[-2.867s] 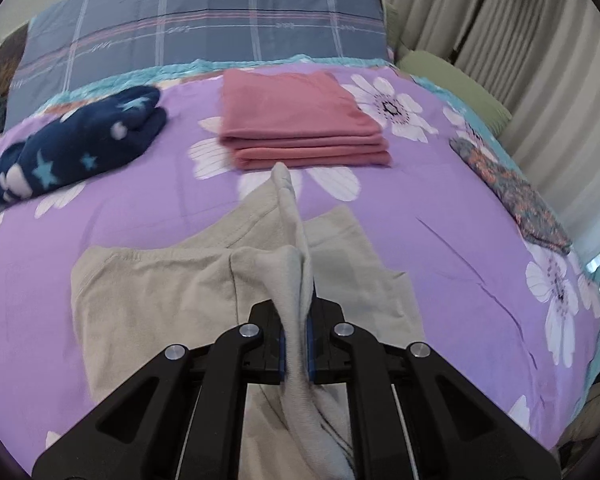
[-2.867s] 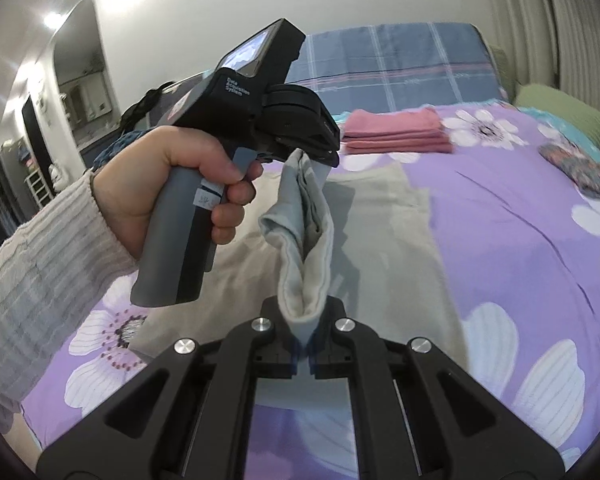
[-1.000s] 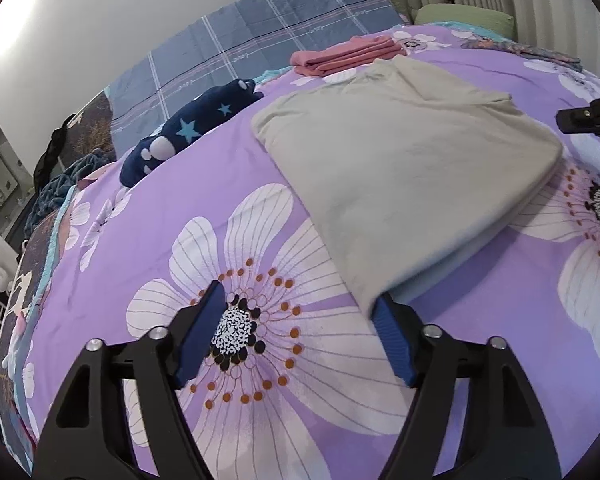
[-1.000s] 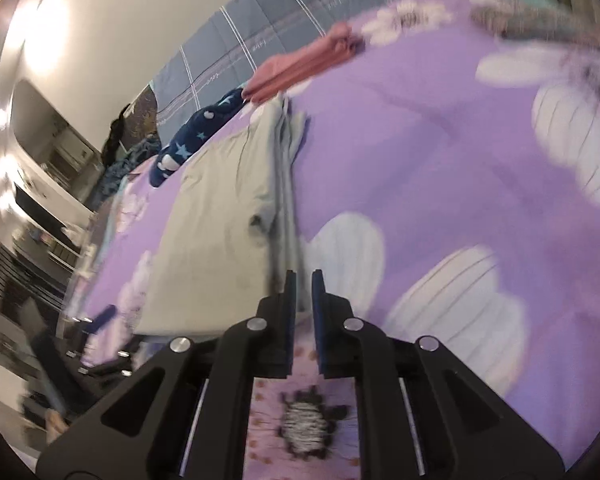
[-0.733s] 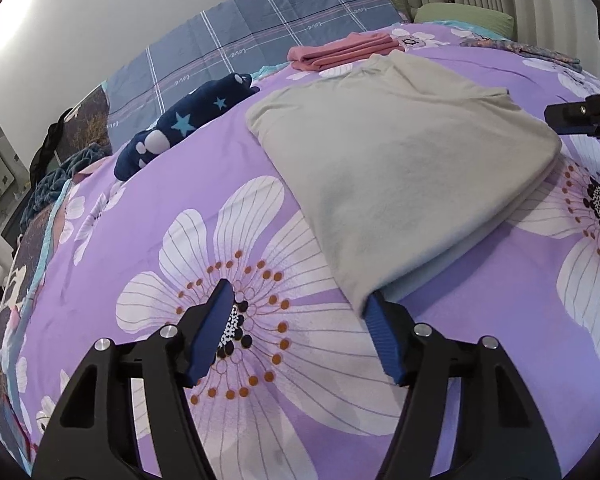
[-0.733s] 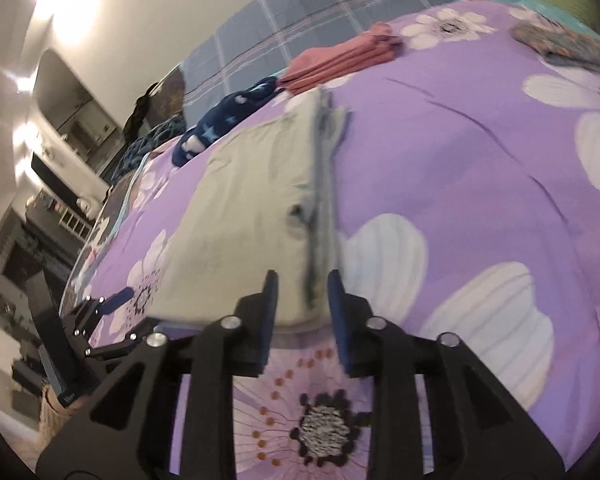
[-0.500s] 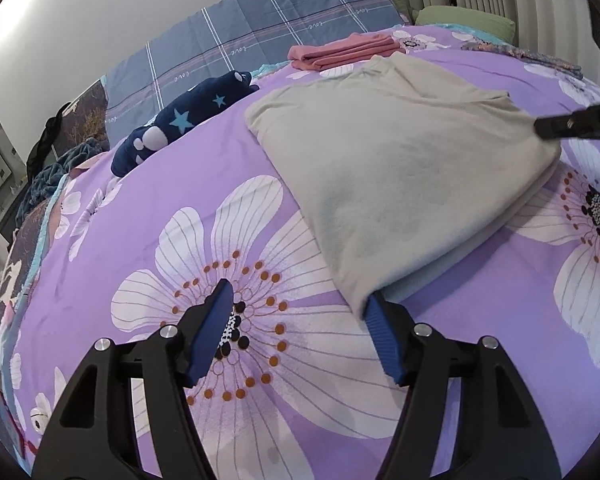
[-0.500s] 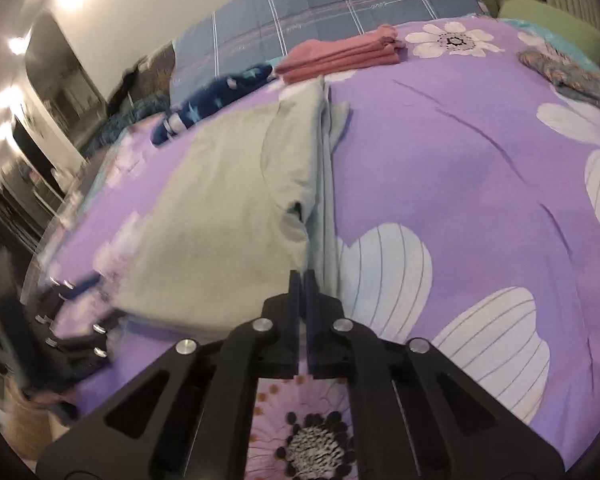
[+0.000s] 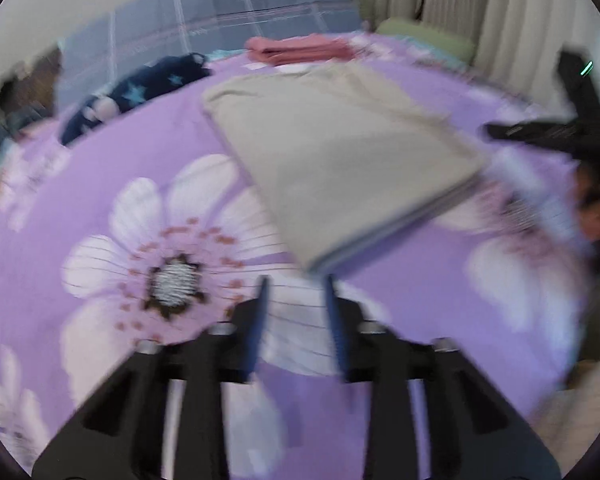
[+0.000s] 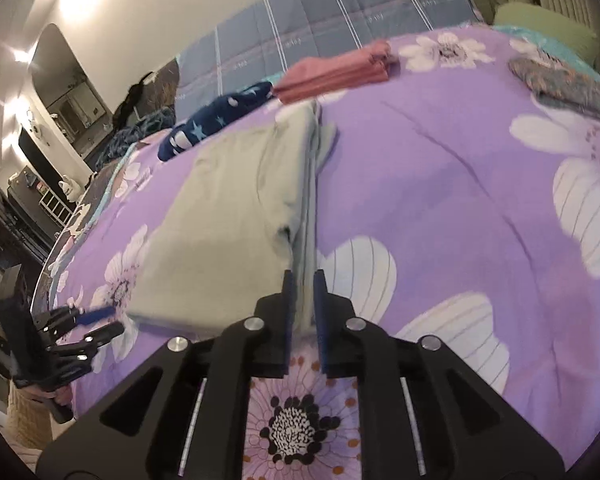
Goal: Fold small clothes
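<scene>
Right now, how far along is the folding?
Done: the pink stack sits folded; the beige garment is folded to a rectangle. In hand: nothing gripped; the left gripper has just been closing on nothing at its corner, the right gripper just opening around its edge. Left: probably another beige fold, plus the navy starred piece, lying bunched.

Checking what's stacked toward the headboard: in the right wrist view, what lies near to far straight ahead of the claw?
Right claw → folded beige garment → folded pink clothes → blue plaid pillow.
</scene>
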A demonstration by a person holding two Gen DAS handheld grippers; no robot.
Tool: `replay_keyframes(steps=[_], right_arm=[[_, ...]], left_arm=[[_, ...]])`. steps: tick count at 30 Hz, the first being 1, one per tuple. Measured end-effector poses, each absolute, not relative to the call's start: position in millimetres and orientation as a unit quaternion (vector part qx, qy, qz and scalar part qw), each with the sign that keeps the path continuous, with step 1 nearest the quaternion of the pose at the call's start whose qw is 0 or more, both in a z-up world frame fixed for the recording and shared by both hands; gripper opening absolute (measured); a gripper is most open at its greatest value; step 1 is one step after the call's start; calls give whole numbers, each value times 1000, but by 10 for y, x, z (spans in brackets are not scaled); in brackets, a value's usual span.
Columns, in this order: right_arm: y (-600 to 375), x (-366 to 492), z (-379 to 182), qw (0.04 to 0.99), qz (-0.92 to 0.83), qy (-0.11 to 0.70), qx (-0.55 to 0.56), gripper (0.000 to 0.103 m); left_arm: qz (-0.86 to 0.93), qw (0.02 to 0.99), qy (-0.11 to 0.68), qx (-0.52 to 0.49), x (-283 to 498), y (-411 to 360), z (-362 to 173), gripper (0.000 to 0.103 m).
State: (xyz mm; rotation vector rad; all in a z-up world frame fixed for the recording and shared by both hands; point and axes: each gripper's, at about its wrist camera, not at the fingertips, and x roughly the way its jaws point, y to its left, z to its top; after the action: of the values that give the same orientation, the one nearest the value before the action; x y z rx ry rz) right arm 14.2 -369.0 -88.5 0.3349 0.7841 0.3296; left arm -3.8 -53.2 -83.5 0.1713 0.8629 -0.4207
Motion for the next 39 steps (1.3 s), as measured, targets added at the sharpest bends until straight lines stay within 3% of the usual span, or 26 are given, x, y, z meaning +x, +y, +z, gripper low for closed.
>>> replay_keyframes(steps=[4,6,8,16,19,24,26,28,29,30,31,32,39], right_arm=[[-3555,299,-972,884,188,397,163,15],[-3452,391,-1128,887,135,428,113,13],[-3418,377,-1208,894,115,425,80,21],[-3336,403,-744,919,120,374,42,23],[-3230,673,-553,928,117,354,11,23],[-3126,1406,-576,912,133,387,23,23],[-3079,1597,-615,910,124,394,19,28],[-3059,1799,-694,908,107,404,11,42],[-3055,1870,-751,905,107,412,14,42],[-3065,1960,-810,898,115,424,27,40],[-3077,2010,-862,891,125,435,40,16],[-3094,2038,-882,887,131,441,50,8],[-3549,2174,-1079,886,57,450,98,0]], left_arm=[[-236,891,385,56,22,-657,-720,13],[-229,888,392,65,143,-763,-829,13],[-216,875,425,86,294,-855,-1064,13],[-224,874,427,67,352,-851,-1154,15],[-221,875,427,56,363,-844,-1170,15],[-214,880,419,65,326,-871,-1190,16],[-213,881,417,68,324,-876,-1194,16],[-212,882,416,69,307,-887,-1199,16],[-213,881,416,68,312,-881,-1201,16],[-214,881,417,67,305,-877,-1202,16],[-215,881,417,65,301,-877,-1202,16],[-216,880,418,64,296,-876,-1201,16],[-218,880,415,73,299,-878,-1200,16]])
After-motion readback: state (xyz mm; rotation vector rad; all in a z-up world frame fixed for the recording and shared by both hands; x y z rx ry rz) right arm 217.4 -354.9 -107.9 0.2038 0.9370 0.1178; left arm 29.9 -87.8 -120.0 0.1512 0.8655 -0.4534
